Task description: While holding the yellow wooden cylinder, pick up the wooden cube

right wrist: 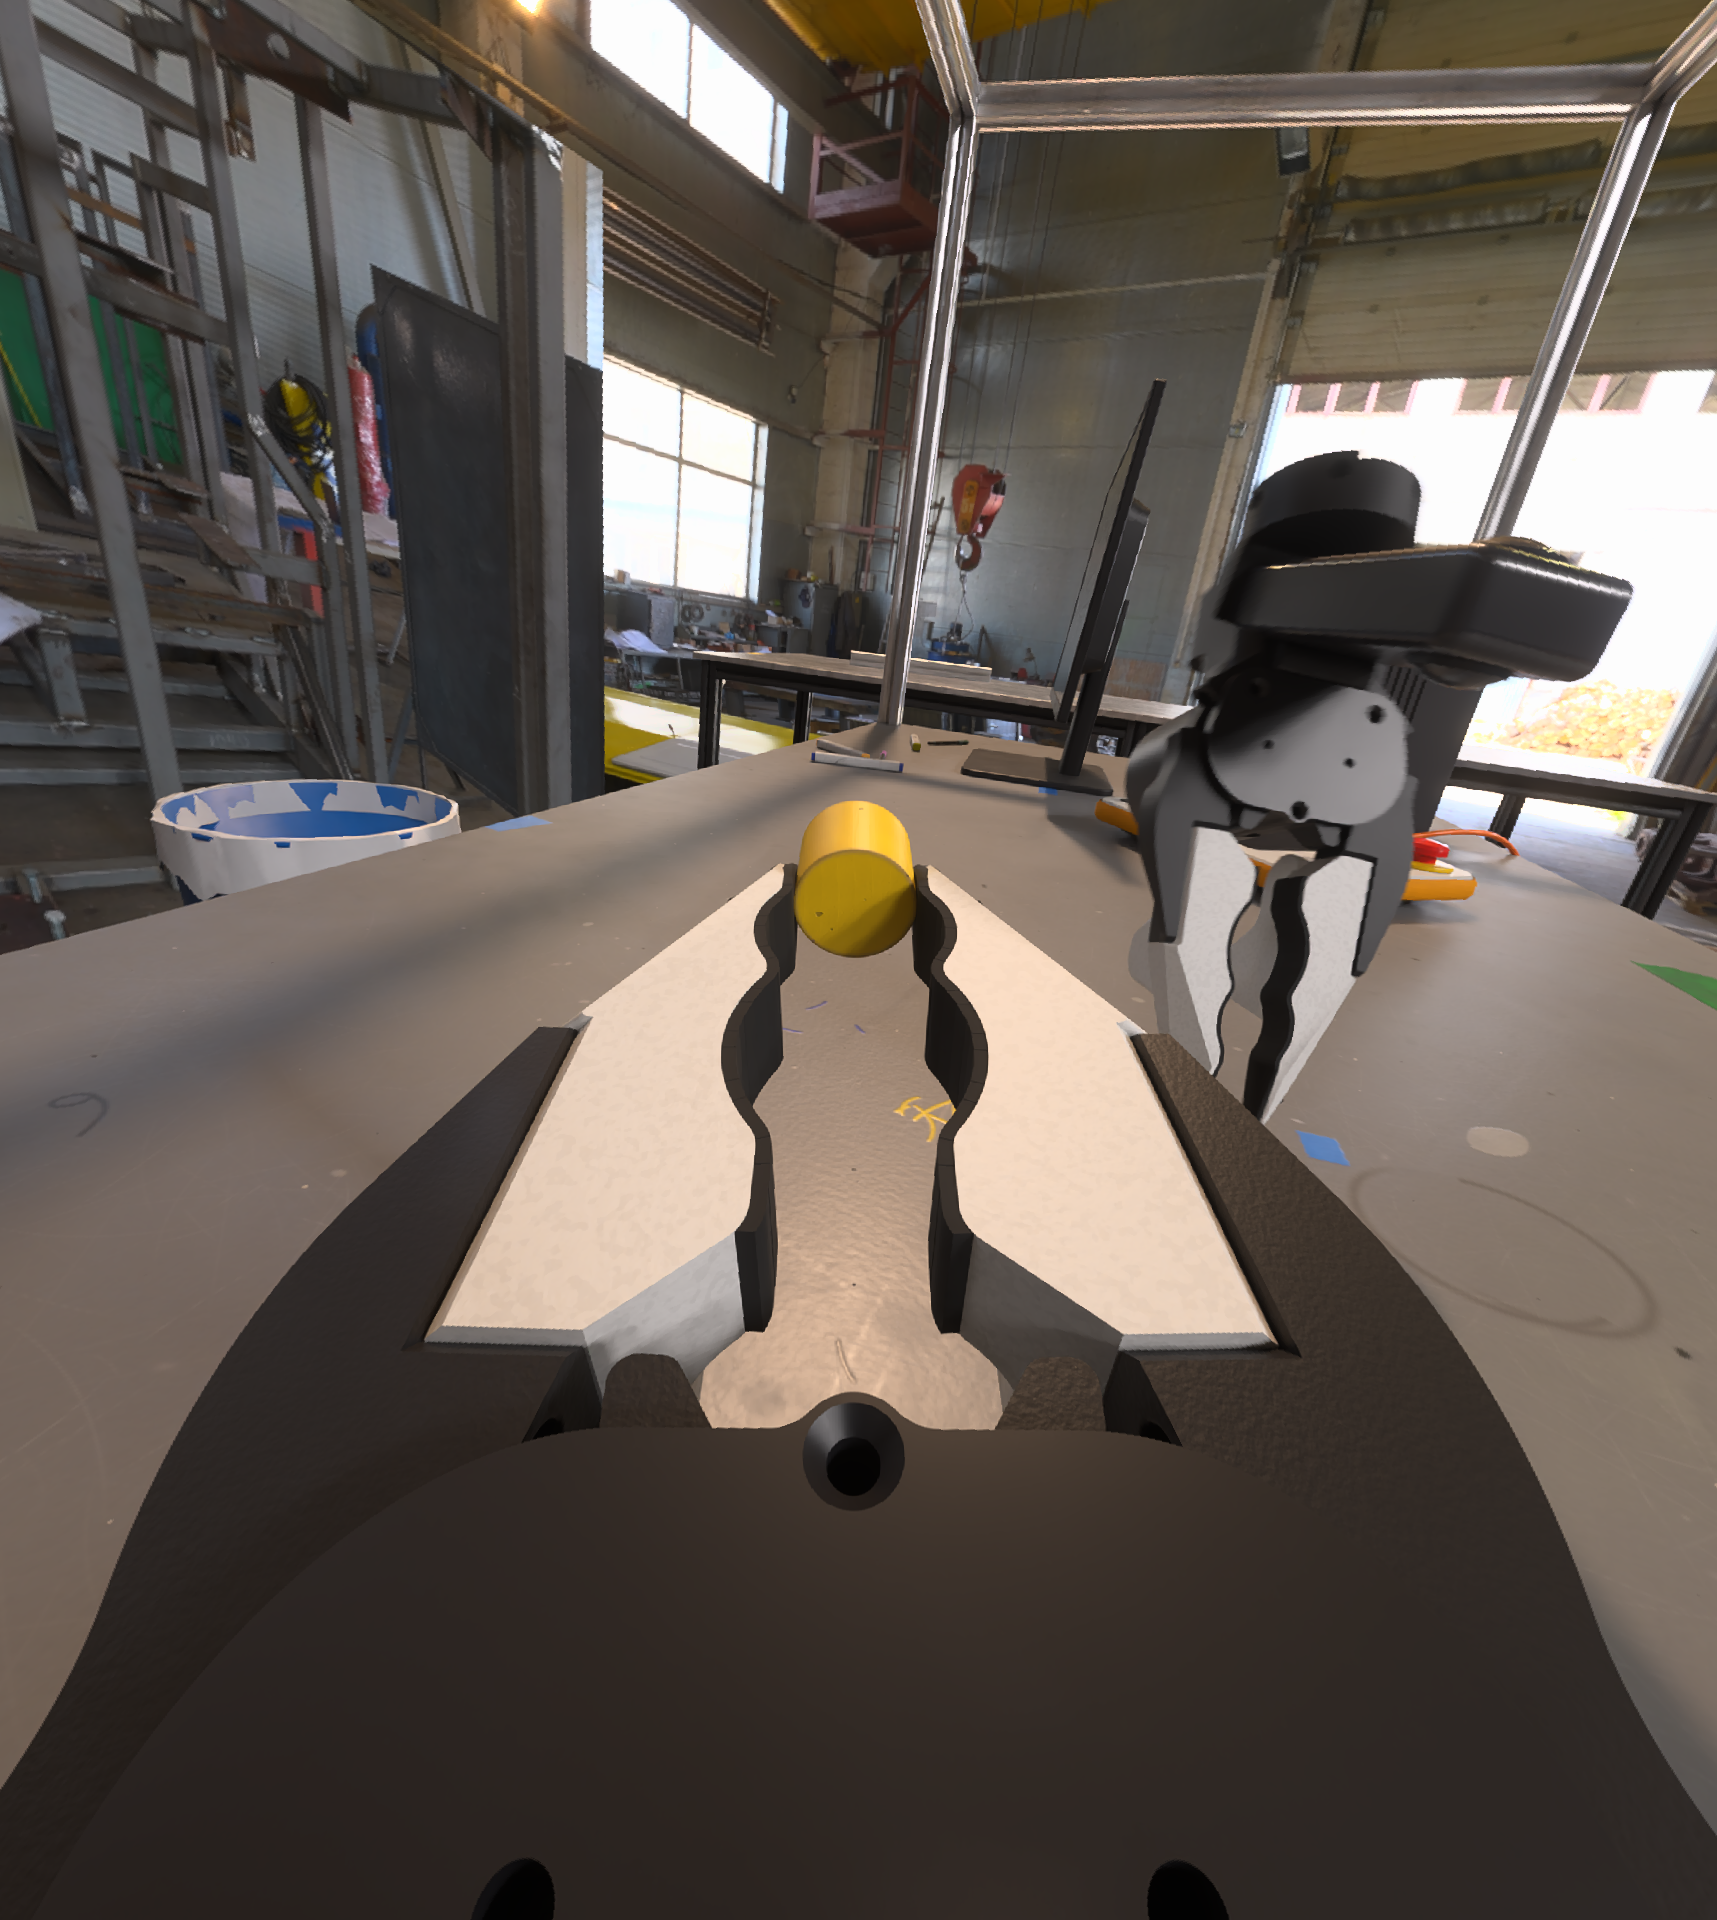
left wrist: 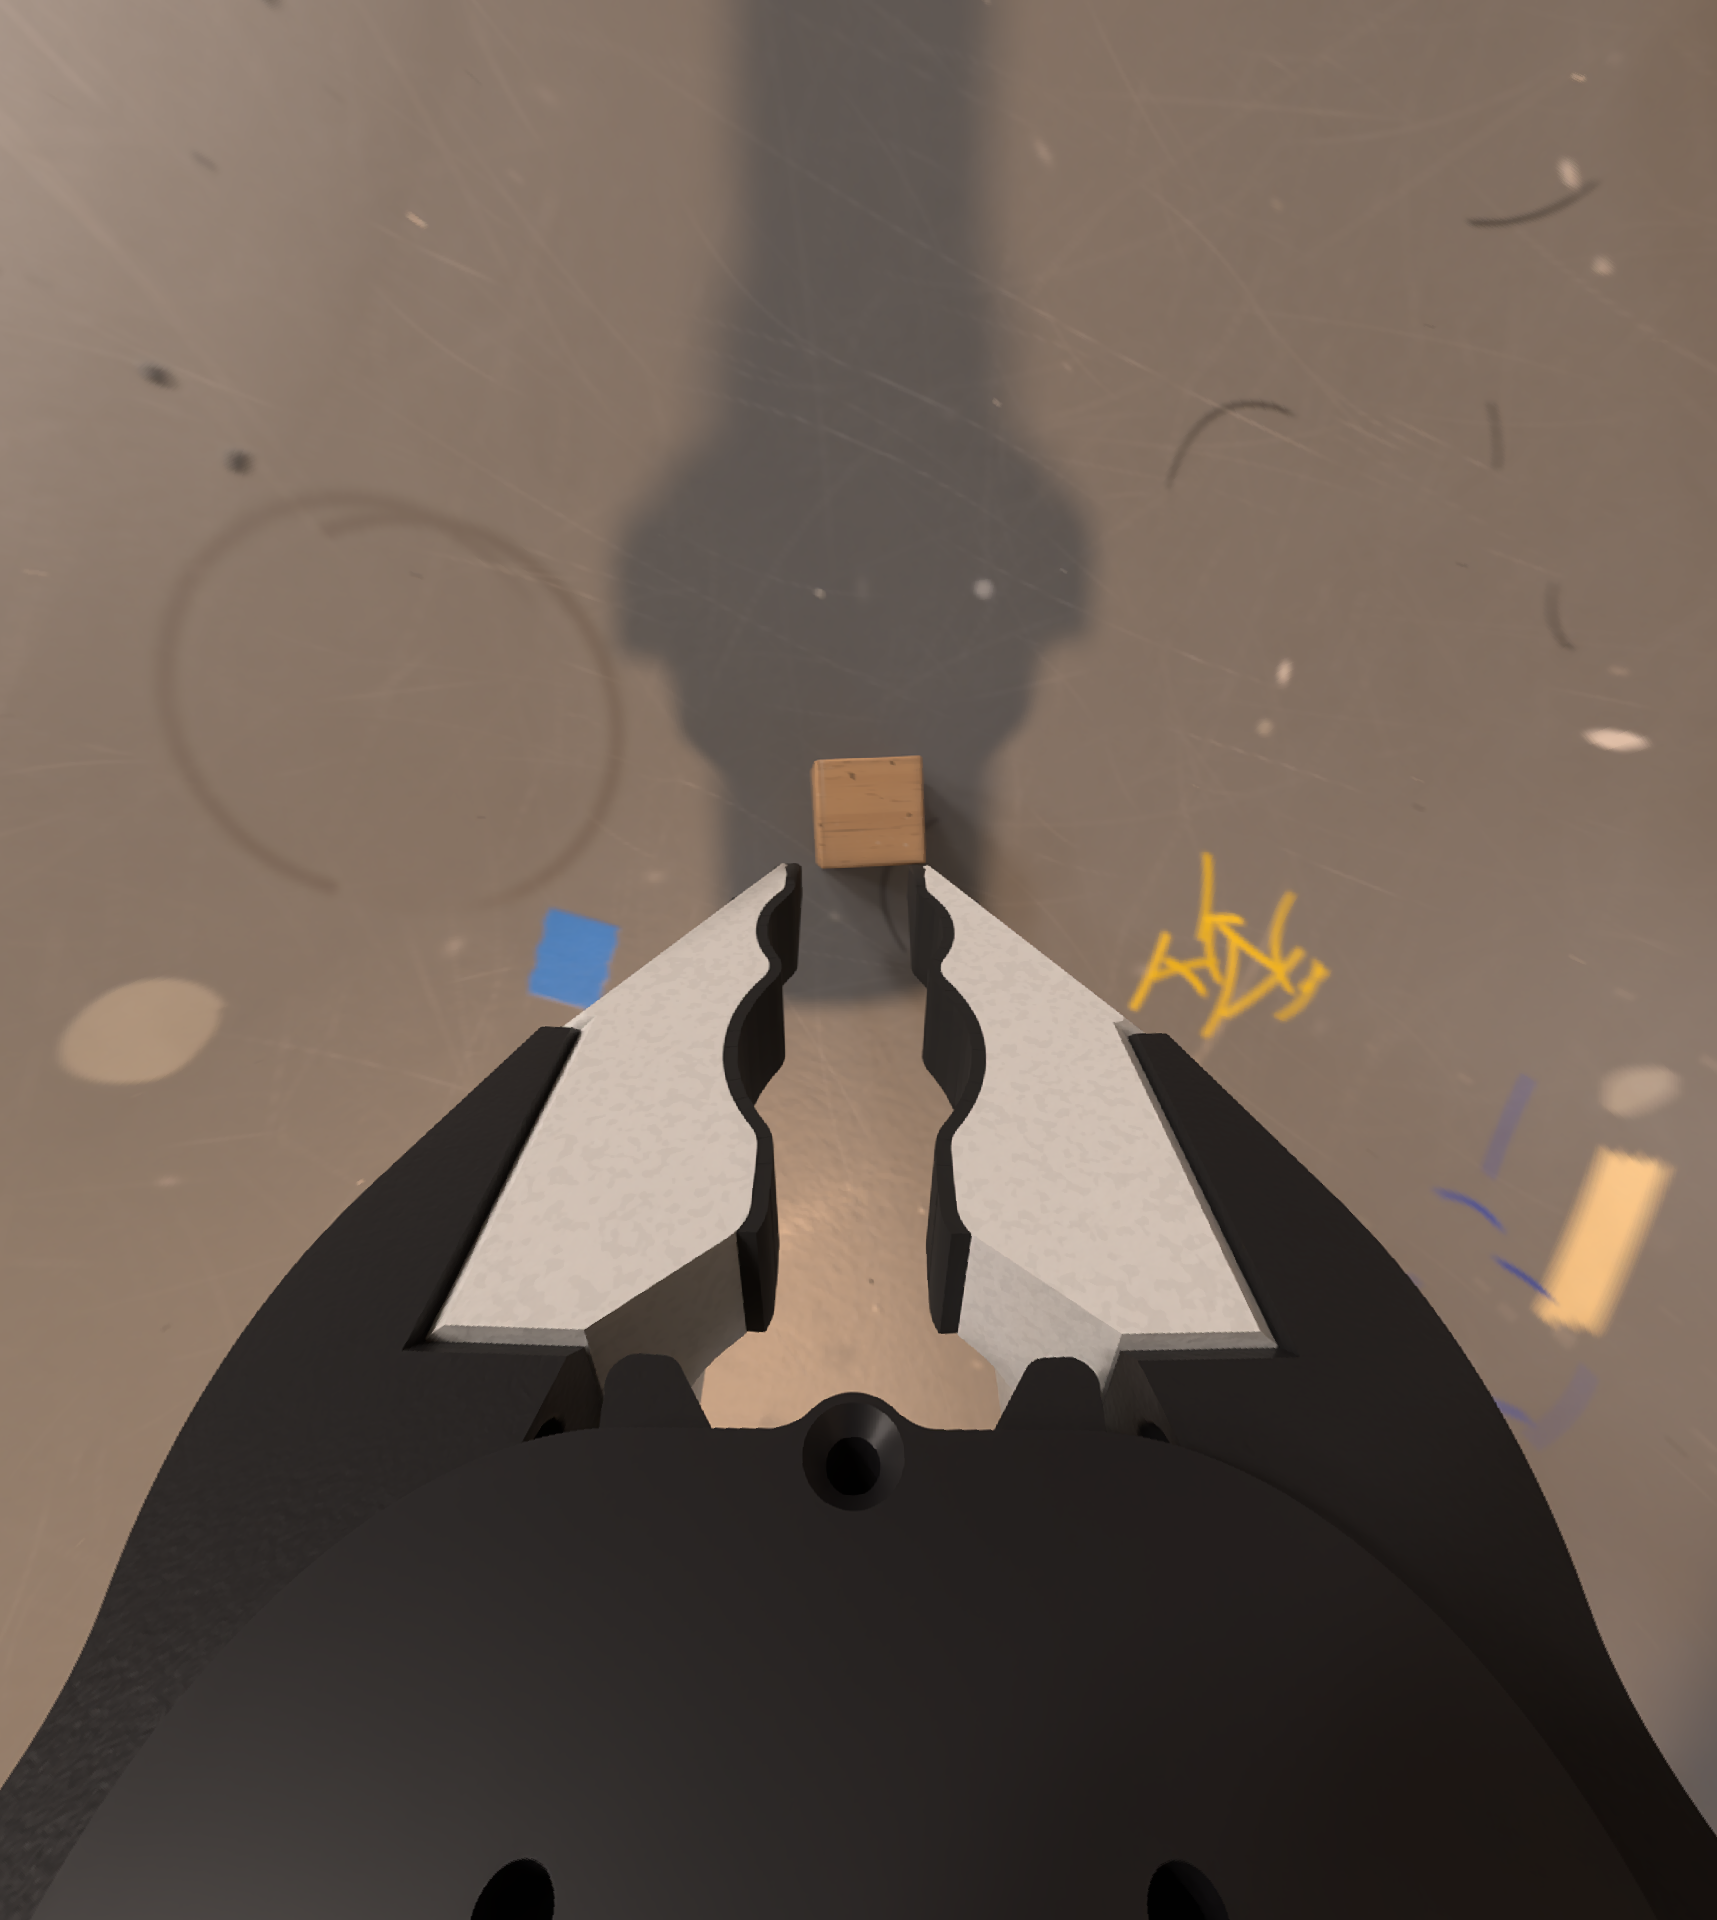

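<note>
Mid-surface, left tongs [left wrist: 861, 883] gape narrowly over cube [left wrist: 868, 811]; right tongs [right wrist: 854, 883] clamp cylinder [right wrist: 854, 878]. Off-centre closing could shove cube away.

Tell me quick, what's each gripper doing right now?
Left gripper: open, empty, just short of the small wooden cube.
Right gripper: closed on the yellow wooden cylinder.

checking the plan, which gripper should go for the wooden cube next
Left. The left gripper is open and empty, pointing down with the wooden cube just beyond its fingertips. The right gripper is shut on the yellow wooden cylinder.
</note>
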